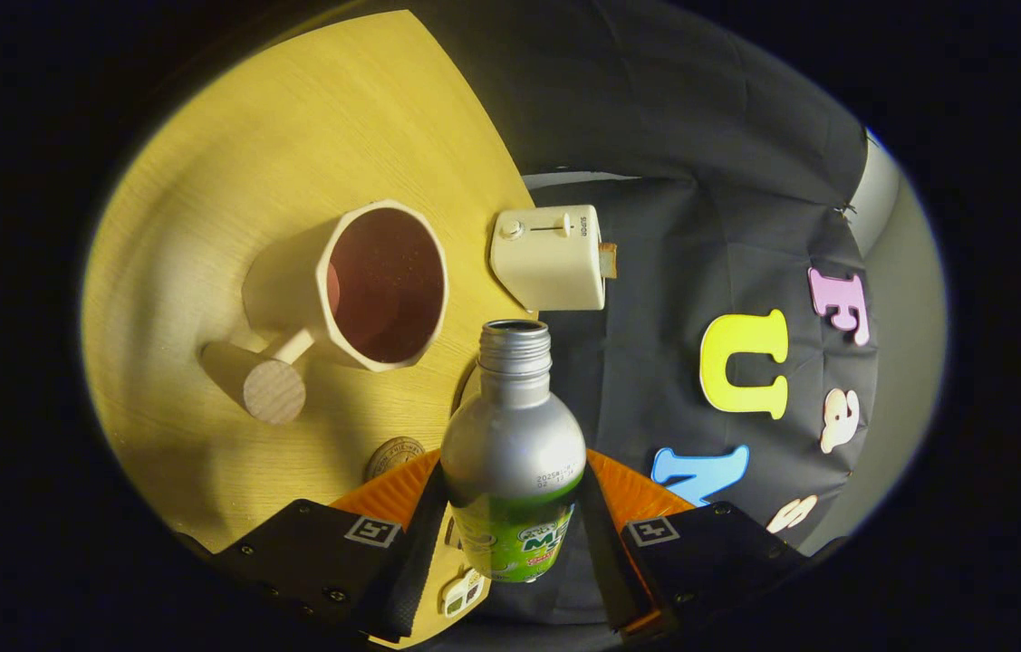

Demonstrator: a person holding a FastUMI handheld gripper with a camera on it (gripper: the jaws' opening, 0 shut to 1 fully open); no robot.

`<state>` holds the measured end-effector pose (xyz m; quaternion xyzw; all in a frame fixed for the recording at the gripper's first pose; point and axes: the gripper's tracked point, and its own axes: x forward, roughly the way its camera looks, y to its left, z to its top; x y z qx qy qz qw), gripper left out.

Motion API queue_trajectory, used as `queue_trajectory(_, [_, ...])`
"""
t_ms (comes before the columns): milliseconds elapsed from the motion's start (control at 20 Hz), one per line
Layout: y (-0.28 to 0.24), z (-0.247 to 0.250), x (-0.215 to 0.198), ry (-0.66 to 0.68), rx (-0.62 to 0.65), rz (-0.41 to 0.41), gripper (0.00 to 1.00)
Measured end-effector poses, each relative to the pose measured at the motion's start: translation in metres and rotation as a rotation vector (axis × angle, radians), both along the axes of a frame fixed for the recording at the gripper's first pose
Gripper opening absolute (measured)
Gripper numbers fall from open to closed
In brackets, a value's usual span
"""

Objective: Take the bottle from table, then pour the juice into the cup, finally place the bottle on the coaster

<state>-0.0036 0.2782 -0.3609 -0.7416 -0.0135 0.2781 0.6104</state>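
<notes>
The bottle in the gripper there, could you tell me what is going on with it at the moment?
A person's hand-held gripper is shut on the bottle, one finger on each side of its body. The bottle's cap is off and it is held tilted, its open mouth just beside the rim of the cup on the wooden table. A round coaster lies on the table near the fingers, and a toaster stands beyond the cup.

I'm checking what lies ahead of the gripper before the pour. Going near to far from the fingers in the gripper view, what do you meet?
Gripper, its fingers shut on the bottle → coaster beside the bottle on the table → cup lying tilted in view, its mouth facing the camera → toaster beyond the bottle's open neck.
</notes>
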Motion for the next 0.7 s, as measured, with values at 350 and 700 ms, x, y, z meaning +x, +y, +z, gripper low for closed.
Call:
queue_trajectory(350, [0.0058, 0.0007, 0.0019, -0.034, -0.059, 0.047, 0.76])
queue_trajectory(700, [0.0018, 0.0010, 0.0090, -0.060, -0.133, 0.088, 0.76])
